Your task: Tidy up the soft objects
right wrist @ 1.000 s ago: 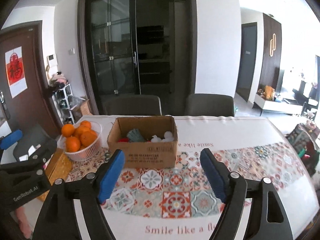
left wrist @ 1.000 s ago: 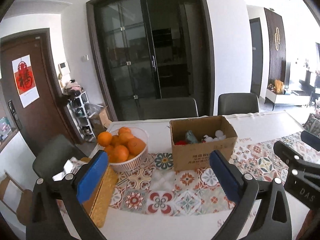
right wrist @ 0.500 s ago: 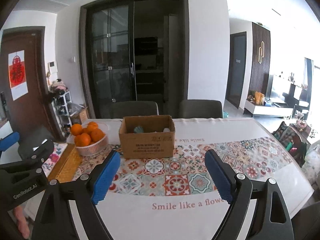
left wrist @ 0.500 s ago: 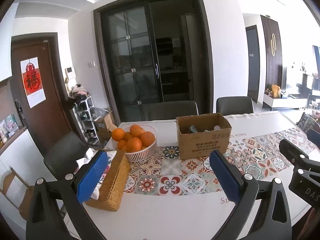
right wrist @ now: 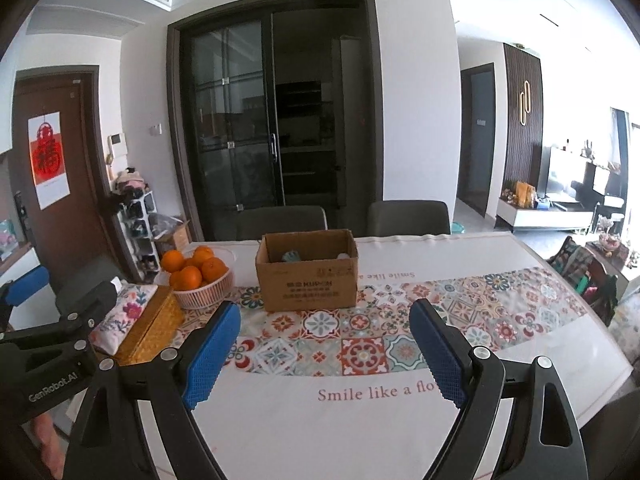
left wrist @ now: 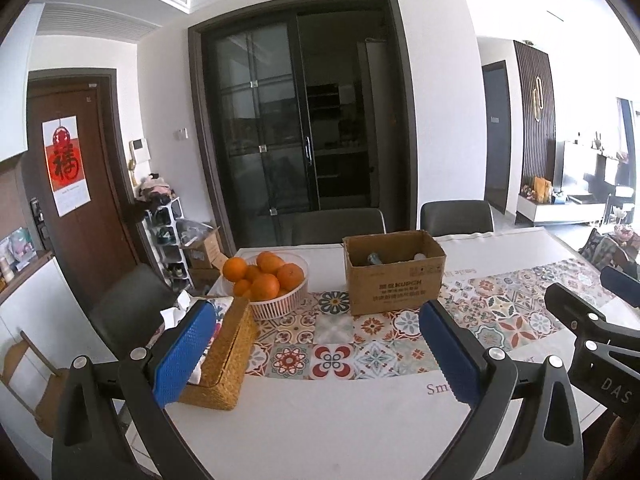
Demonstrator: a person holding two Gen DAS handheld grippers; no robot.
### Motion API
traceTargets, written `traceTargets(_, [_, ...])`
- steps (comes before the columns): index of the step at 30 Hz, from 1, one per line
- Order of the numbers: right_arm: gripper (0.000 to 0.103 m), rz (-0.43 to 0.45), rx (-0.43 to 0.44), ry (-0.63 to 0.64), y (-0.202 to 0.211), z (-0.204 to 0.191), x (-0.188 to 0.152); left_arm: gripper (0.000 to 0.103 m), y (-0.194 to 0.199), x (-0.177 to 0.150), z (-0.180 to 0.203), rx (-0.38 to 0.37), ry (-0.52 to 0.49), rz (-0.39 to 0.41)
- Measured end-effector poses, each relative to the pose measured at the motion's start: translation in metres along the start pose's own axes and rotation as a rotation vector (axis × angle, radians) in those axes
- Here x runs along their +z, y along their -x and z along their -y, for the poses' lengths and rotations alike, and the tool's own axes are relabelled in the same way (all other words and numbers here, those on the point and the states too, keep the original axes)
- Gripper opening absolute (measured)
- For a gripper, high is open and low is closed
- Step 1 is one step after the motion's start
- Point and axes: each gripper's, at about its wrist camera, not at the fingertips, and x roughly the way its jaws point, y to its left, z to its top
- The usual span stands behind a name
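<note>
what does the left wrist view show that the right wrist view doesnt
Only the left wrist view: white tissue sticking up from the wicker box.
Only the right wrist view: the full "Smile like a flo" lettering and the table's right edge.
Both: cardboard box, bowl of oranges, patterned runner, both tools open.

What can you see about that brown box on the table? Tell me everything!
The cardboard box is plain brown, with dark printed writing on its front. Its top is open, flaps out of sight. It stands upright on the patterned tablecloth, beside a white basket of oranges and apart from it. Only the tops of small things peek out inside: something bluish-grey and something white. Nothing grips it; both pairs of fingers are well short of it.
</note>
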Motion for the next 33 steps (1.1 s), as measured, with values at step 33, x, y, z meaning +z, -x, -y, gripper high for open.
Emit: traceTargets(33, [0.088,0.018,0.006,0.021,0.024,0.001,0.0,0.103,0.022,-0.004,-0.001,-0.027,0.01,0.014])
